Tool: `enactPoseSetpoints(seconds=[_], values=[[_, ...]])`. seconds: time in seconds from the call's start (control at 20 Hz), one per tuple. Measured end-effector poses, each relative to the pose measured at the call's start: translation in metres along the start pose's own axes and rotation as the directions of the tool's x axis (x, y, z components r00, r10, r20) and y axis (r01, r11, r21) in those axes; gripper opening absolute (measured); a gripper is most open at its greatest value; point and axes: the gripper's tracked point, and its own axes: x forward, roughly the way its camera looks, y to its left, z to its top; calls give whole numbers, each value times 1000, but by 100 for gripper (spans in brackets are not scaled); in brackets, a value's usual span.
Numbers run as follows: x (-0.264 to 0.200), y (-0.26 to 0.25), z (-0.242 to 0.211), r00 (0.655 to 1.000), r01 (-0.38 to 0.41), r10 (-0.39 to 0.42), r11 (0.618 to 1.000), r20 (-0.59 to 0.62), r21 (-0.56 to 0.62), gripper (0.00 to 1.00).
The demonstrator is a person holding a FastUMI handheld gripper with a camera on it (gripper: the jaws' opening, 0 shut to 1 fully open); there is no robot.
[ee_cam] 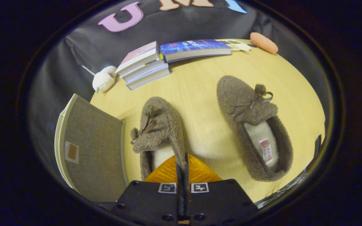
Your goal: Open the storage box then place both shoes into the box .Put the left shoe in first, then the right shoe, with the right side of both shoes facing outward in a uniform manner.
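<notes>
Two fuzzy brown slippers with small bows lie on a light wooden table point(200, 78), toes pointing away from me. My gripper point(182, 163) is shut on the left-hand slipper point(160, 122), pinching the right edge of its collar between the fingers; this slipper leans to one side. The right-hand slipper point(250, 125) lies flat beyond and to the right of the fingers, its white lining showing. The grey fabric storage box point(93, 147) stands left of the held slipper at the table's left edge, a label pocket on the panel facing me; whether it is open I cannot tell.
A stack of books point(143, 66) and a flat blue book point(195, 48) lie at the far side of the table. A white plush toy point(104, 80) sits left of the stack. An orange oblong object point(264, 43) rests at the far right corner.
</notes>
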Motion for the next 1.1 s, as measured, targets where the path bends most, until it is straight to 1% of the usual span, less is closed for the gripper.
enactPoseSetpoints(seconds=[0.15,0.25,0.4,0.5,0.6,0.7,0.9,1.0,1.1], values=[[-16,11,19,1000,-1,-1,999,31,50,3],[-32,25,39,998,-19,14,997,67,79,3],[-62,55,71,990,-76,62,992,128,103,3],[-79,77,89,982,-111,94,989,165,96,3],[-96,109,104,971,-155,136,984,199,83,3],[-111,148,112,956,-215,194,974,219,75,3],[-134,223,98,927,-334,318,941,200,52,3],[-140,249,85,917,-370,358,928,178,41,3],[-139,267,66,914,-388,380,921,140,33,3]])
